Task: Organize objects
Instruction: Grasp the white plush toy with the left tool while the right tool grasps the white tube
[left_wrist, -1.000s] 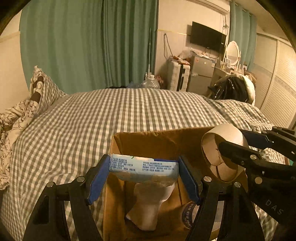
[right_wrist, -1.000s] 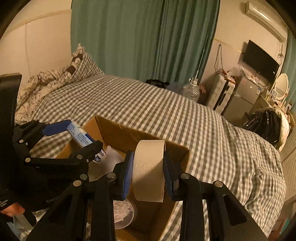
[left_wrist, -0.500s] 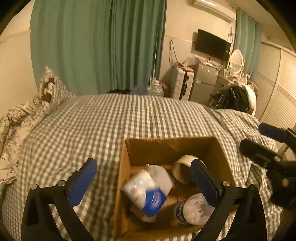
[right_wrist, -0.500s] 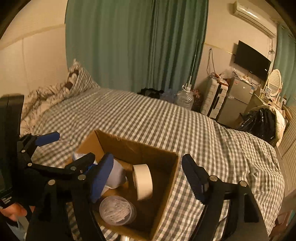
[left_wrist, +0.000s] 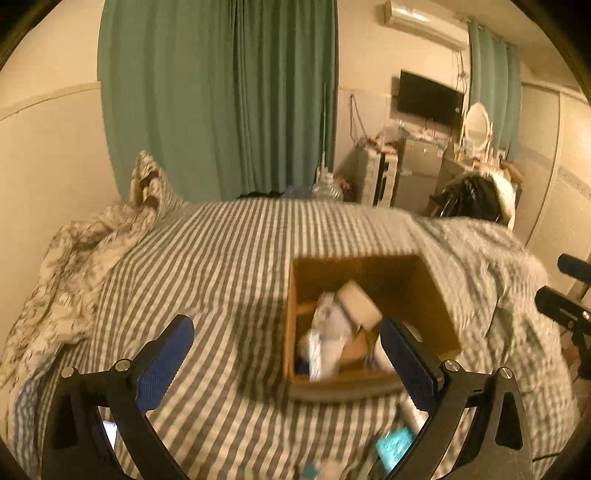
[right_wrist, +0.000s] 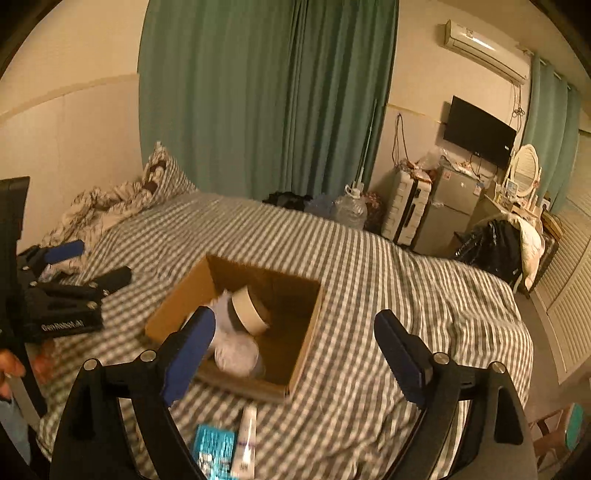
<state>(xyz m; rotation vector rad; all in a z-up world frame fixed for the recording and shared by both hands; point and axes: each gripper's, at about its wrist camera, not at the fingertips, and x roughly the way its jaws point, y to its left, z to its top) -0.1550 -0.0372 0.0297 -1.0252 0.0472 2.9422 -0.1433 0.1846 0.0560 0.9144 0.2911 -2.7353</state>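
Hovering above the grey-and-white checked bed cover (right_wrist: 369, 266), both grippers are empty and their blue-padded fingers are spread wide apart. The left gripper (left_wrist: 286, 354) and the right gripper (right_wrist: 293, 349) hang over the near side of the open brown cardboard box (right_wrist: 306, 332), which stands on the bed. Inside the box lie a beige roll of tape (right_wrist: 249, 310), tilted on its side, a white soft pack (right_wrist: 236, 349), and some other things too blurred to name.

Two things are not yet in the box: a flat teal packet (right_wrist: 214, 445) and a slim white tube (right_wrist: 246, 439), lying just beside each other on the cover, near the front wall of the box. I judge that the next step is to pick these up.

To do it well, the right gripper should come down over the tube with the fingers across its narrow width, press a little into the soft cover, and close gently. The packet is flat, so it is better to catch it by one edge.
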